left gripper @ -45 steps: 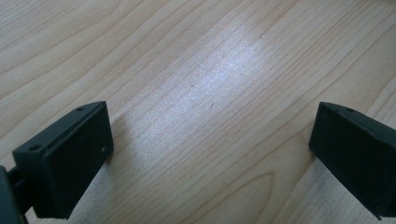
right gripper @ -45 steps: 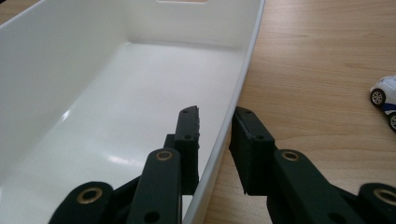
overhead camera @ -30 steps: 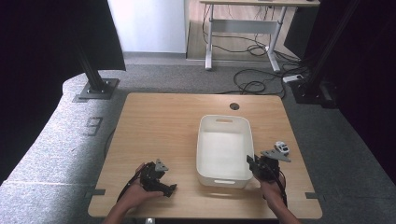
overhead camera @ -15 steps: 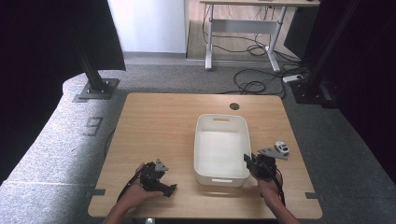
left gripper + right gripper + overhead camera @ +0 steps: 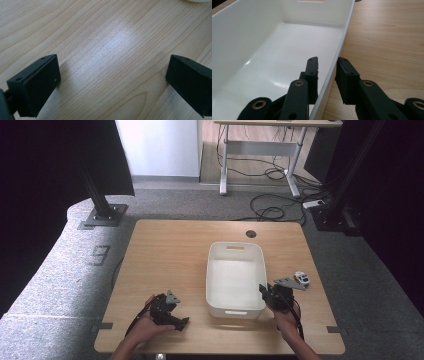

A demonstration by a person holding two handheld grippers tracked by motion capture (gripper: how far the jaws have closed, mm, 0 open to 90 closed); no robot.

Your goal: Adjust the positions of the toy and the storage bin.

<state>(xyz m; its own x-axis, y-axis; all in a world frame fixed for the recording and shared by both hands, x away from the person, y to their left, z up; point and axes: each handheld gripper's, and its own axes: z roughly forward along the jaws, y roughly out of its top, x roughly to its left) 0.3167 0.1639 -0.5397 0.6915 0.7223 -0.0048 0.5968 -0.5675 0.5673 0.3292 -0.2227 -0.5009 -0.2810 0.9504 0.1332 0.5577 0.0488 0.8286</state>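
A white plastic bin (image 5: 234, 279) stands empty on the wooden table (image 5: 170, 255), right of centre. My right gripper (image 5: 263, 291) is at the bin's near right corner. In the right gripper view the right gripper (image 5: 327, 63) is shut on the bin's (image 5: 272, 52) right wall, with one pad inside and one outside. My left gripper (image 5: 179, 316) rests low over the table's front left, a hand's width from the bin. Its jaws stand wide apart in the left gripper view, where the left gripper (image 5: 112, 77) has only bare wood between them.
A small white and grey object (image 5: 301, 278) lies on the table just right of the bin. A round cable hole (image 5: 251, 234) sits near the table's far edge. Behind the table are a desk frame (image 5: 260, 165) and loose cables (image 5: 272, 210) on the floor.
The bin and my right gripper on its wall have shifted a little to the left. The left gripper has stayed where it was.
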